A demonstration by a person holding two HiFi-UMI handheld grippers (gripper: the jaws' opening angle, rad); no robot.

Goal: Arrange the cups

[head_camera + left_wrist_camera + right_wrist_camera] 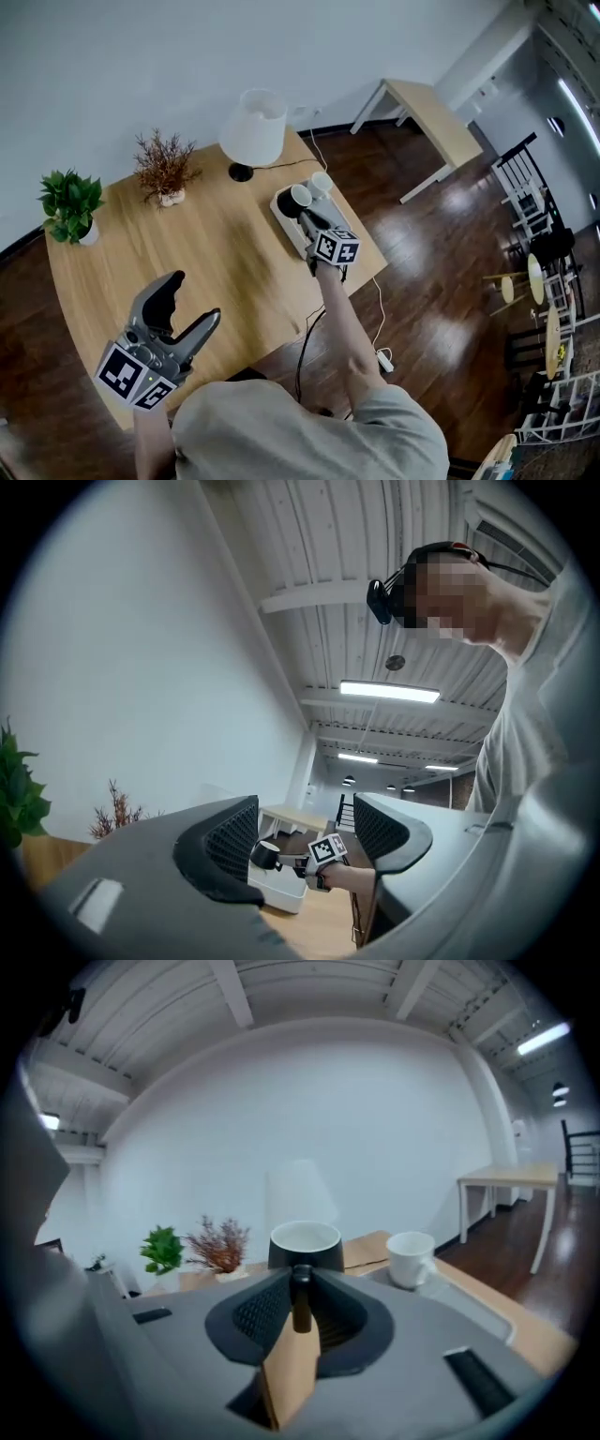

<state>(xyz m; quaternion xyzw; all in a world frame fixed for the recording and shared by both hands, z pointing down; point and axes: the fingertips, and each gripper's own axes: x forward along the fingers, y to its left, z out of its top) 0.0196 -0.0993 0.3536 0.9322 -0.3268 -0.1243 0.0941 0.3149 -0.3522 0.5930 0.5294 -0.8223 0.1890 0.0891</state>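
A black cup (292,200) with a white inside is held by its handle (300,1302) in my right gripper (307,221), which is shut on that handle. It hangs over the white tray (291,234) at the table's right edge. From the left gripper view the black cup (265,855) seems slightly above the tray (277,893). A white cup (321,182) stands upright on the tray's far end, to the right of the black cup (305,1246) in the right gripper view. My left gripper (194,302) is open and empty above the table's near left part.
A white lamp (253,131), a dried plant (165,169) and a green potted plant (70,206) stand along the table's far side. A cable (375,309) runs off the right edge to the floor. A small side table (431,122) and chairs (525,187) stand further right.
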